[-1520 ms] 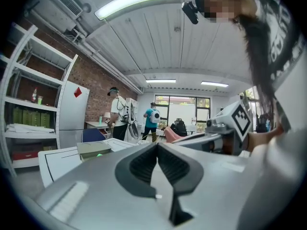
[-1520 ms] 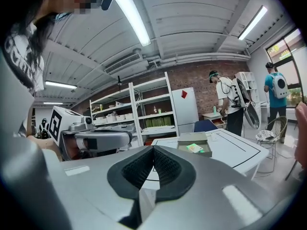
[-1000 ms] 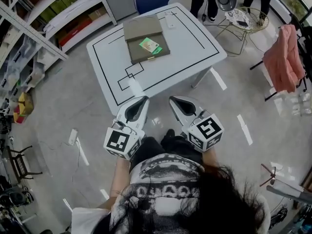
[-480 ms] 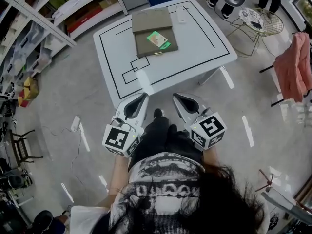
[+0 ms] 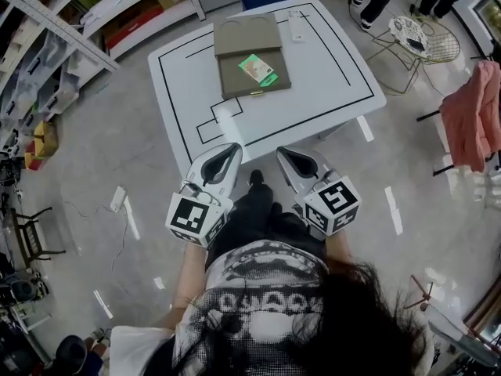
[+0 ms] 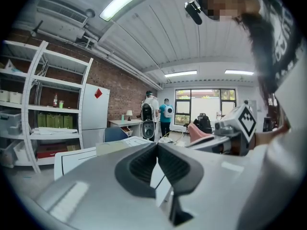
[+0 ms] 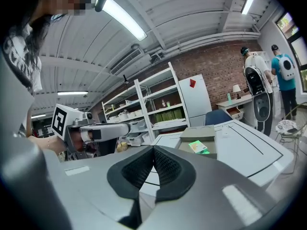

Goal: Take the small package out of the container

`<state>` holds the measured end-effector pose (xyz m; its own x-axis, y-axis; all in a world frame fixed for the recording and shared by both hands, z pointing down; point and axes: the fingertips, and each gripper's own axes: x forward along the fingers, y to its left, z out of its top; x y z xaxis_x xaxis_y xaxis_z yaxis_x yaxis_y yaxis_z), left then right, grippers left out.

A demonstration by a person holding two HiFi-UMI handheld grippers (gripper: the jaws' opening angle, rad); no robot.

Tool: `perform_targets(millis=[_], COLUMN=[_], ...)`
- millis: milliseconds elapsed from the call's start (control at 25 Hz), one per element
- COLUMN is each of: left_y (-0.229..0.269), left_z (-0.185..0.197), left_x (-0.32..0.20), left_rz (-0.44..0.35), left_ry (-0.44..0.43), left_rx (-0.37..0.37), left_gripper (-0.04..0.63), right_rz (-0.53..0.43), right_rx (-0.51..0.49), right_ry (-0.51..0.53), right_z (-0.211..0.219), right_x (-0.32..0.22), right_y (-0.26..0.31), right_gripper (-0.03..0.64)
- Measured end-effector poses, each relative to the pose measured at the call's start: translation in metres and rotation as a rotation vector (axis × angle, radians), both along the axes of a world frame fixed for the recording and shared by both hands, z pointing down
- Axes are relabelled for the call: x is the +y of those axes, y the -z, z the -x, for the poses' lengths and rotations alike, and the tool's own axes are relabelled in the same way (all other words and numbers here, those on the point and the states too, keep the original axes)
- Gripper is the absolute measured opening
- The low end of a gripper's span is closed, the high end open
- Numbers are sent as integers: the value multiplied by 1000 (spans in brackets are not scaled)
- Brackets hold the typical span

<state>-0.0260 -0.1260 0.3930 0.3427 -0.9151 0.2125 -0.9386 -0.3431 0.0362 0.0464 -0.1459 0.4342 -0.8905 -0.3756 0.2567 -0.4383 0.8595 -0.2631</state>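
The left gripper (image 5: 228, 153) has its jaws pressed together with nothing between them. The right gripper (image 5: 287, 156) is likewise closed and empty. Both are held side by side at the near edge of the white table (image 5: 329, 61), which is marked with black lines. Farther along it lies the open olive-brown container (image 5: 235, 77), well apart from both grippers. The small green package (image 5: 258, 70) rests inside it, toward its right side. Metal shelving (image 5: 78, 22) stands to the left, and a pink garment (image 5: 470, 104) hangs to the right above the grey floor (image 5: 117, 139).

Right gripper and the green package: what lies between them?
Only bare table with black lines, then the near edge of the container. The head view shows it: right gripper by the table's edge, package inside.
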Motion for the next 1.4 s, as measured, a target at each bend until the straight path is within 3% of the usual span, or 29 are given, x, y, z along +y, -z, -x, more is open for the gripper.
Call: perform_targets(millis=[400, 1000, 1160, 1400], left_y=[2, -8, -13, -22], left_z=[40, 107, 124, 144], left_x=[-66, -104, -107, -107], left_rz=[-24, -25, -12, 5], left_ry=[-22, 14, 27, 43], left_rx=[7, 40, 53, 64], left_gripper=[0, 0, 0, 0], right_rz=[45, 17, 28, 23], right_rx=[-25, 171, 219, 353], right_ry=[16, 74, 112, 162], right_z=[52, 129, 150, 171], right_x=[-71, -184, -210, -241], right_y=[-6, -63, -79, -116], right_gripper=[-2, 1, 95, 162])
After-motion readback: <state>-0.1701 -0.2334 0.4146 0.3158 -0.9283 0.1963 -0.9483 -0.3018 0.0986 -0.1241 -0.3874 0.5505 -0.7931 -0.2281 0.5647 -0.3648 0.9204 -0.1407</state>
